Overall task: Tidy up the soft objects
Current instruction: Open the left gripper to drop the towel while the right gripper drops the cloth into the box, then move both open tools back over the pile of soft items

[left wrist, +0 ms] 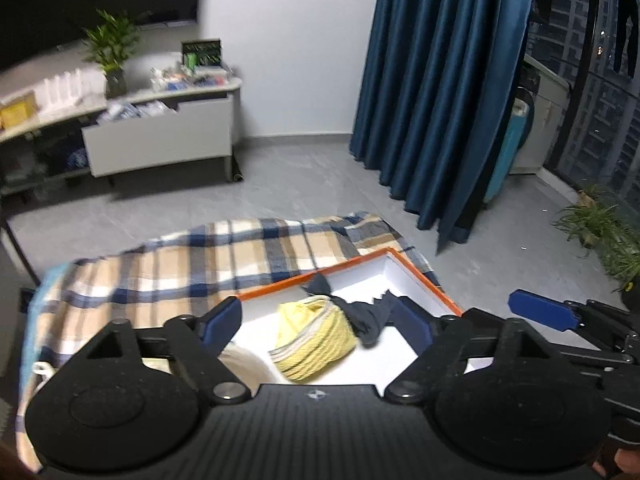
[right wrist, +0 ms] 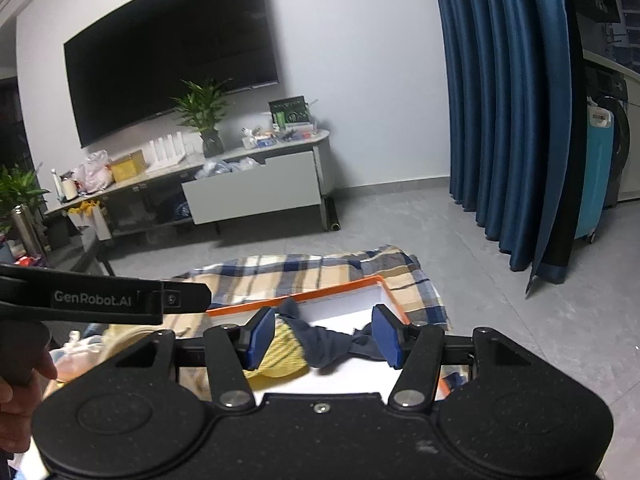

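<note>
Both tongs, left (left wrist: 316, 320) and right (right wrist: 325, 336), hang wide open and empty above the box (left wrist: 420, 276), where a dark sock (left wrist: 366, 314) drapes a yellow roll (left wrist: 316, 340); a careless pinch could drag both out together.

yellow knit bundle (left wrist: 314, 338) | rolled, ribbed, lying on white floor of orange-rimmed box (left wrist: 420, 276), centre | dark navy cloth (left wrist: 366, 316) | crumpled, limp, touching bundle at its 2 o'clock, one corner draped over box rim at 12 o'clock
</note>
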A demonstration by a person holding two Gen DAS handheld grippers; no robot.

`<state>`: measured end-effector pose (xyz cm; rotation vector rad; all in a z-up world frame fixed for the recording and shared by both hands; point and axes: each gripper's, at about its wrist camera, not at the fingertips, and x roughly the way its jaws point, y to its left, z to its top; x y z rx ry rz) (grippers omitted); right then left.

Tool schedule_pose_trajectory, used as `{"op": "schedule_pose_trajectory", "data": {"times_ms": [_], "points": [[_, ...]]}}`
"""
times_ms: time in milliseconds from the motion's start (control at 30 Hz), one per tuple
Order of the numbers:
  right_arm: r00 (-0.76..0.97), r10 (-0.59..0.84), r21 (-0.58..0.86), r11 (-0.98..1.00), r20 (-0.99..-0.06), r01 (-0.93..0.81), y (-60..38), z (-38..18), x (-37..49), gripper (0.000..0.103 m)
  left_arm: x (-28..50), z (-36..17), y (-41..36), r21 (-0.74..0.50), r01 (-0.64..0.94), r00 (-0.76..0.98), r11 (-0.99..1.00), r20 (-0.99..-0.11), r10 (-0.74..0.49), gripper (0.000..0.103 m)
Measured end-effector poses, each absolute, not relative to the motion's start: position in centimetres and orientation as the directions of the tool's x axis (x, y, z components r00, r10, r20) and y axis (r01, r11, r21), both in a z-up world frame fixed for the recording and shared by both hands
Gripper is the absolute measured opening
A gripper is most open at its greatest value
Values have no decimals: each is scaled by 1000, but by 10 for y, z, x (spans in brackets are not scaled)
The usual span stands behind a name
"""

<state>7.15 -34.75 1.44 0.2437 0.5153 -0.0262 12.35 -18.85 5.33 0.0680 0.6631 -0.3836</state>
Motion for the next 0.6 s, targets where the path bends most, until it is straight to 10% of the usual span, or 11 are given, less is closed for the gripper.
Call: {"op": "schedule_pose_trajectory", "data": {"times_ms": [600], "points": [[875, 171, 263, 963, -452, -52, -263, 46, 36, 68, 65, 70, -106, -22, 179, 811, 984, -562, -160, 102]]}}
